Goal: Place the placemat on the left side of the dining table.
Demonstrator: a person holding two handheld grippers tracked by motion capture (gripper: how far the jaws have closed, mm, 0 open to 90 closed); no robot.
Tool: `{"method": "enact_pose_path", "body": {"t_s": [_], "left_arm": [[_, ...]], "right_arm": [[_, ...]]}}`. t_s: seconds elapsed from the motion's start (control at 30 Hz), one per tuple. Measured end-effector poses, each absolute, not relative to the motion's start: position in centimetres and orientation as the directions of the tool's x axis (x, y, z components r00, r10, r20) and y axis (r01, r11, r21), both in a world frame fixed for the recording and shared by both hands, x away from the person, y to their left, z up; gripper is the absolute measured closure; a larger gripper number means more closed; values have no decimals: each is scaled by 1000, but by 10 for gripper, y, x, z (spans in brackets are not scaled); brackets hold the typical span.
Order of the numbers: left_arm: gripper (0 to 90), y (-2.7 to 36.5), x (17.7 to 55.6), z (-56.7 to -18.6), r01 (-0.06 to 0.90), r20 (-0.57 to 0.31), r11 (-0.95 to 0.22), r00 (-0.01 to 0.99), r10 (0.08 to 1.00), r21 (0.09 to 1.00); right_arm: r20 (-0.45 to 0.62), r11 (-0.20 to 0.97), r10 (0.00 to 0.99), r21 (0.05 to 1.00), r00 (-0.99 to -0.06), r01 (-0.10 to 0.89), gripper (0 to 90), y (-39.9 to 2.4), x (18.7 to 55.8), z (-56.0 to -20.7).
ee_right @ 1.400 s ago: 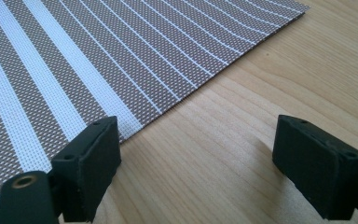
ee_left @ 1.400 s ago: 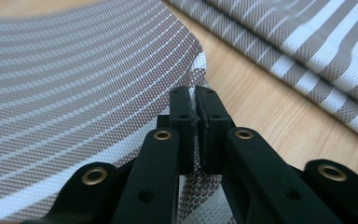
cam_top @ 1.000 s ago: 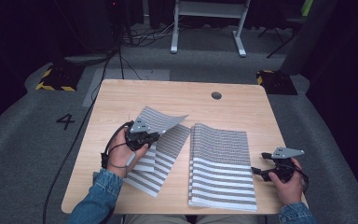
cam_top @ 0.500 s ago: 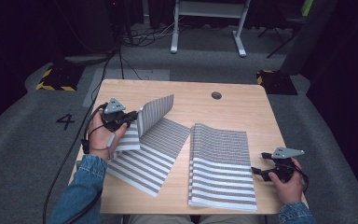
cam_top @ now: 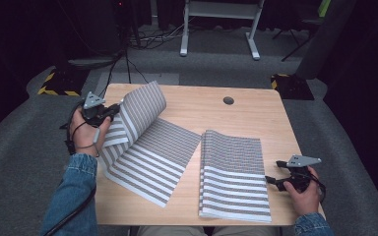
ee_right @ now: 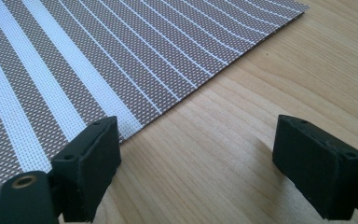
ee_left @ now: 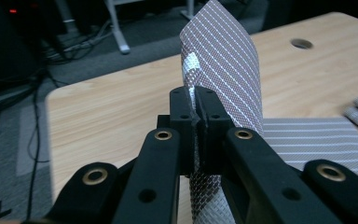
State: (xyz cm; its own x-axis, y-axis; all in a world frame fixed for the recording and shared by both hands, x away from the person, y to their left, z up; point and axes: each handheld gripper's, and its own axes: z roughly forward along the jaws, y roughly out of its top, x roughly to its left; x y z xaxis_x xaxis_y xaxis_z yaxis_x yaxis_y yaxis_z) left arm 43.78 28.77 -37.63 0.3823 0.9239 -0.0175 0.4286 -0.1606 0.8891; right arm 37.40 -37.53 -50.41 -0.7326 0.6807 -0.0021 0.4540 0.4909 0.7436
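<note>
Since the earlier frames the left gripper (cam_top: pixel 109 112) has carried the pinched edge of the striped mat (cam_top: pixel 150 147) outward toward the table's left edge, so the mat now lies more opened out on the table (cam_top: pixel 256 115), while the right gripper (cam_top: pixel 275 181) has stayed where it was. In the left gripper view the jaws are closed tight on the mat's upturned edge (ee_left: pixel 219 70), which curls above them; the rest of the mat lies flat, left of the folded mats (cam_top: pixel 234 177). To do this unfolding well, I judge the left hand should keep the pinch firm and draw the edge low and level away from the folded mats, then lay it down before letting go, so the flap does not spring back. That hand sits at the table's left edge, gripper pointing inward across the wood. Right of the folded mats, the right hand rests low, its jaws wide apart and holding nothing, one pad (ee_right: pixel 91 163) at the stack's corner.
</note>
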Motion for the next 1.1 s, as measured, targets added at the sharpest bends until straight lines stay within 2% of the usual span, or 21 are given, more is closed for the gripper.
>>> {"method": "enact_pose_path", "body": {"t_s": [0.03, 0.1, 0.17, 0.2, 0.23, 0.3, 0.4, 0.67, 0.77, 1.1], "left_arm": [[862, 300, 433, -376, 428, -14, -140, 337, 941, 893], [852, 306, 430, -376, 425, -20, -121, 313, 950, 897], [612, 324, 420, -376, 386, -40, -52, 225, 973, 921], [527, 328, 415, -376, 380, -55, -26, 199, 978, 925], [451, 330, 411, -375, 377, -63, -11, 183, 981, 926], [380, 331, 403, -373, 377, -21, -40, 155, 988, 925], [377, 326, 396, -371, 392, -10, -58, 171, 985, 918], [377, 275, 384, -369, 414, -29, -116, 327, 944, 903], [376, 263, 384, -371, 420, -25, -136, 358, 934, 897], [359, 187, 391, -401, 482, -72, -218, 514, 855, 849]], "right_arm": [[-2, 491, 680, 743, -733, 454, 153, -375, 374, -504], [-2, 492, 681, 743, -733, 455, 153, -375, 374, -504], [-3, 491, 681, 744, -732, 454, 153, -375, 374, -504], [-3, 491, 681, 744, -732, 454, 153, -375, 374, -504], [-3, 491, 681, 744, -732, 454, 153, -375, 374, -504], [-3, 491, 681, 744, -732, 454, 153, -375, 374, -504], [-3, 491, 681, 744, -732, 454, 153, -375, 374, -504], [-3, 491, 681, 743, -732, 454, 153, -375, 374, -504], [-2, 491, 681, 743, -732, 454, 153, -375, 374, -504], [-3, 491, 681, 743, -732, 454, 153, -375, 374, -504]]}}
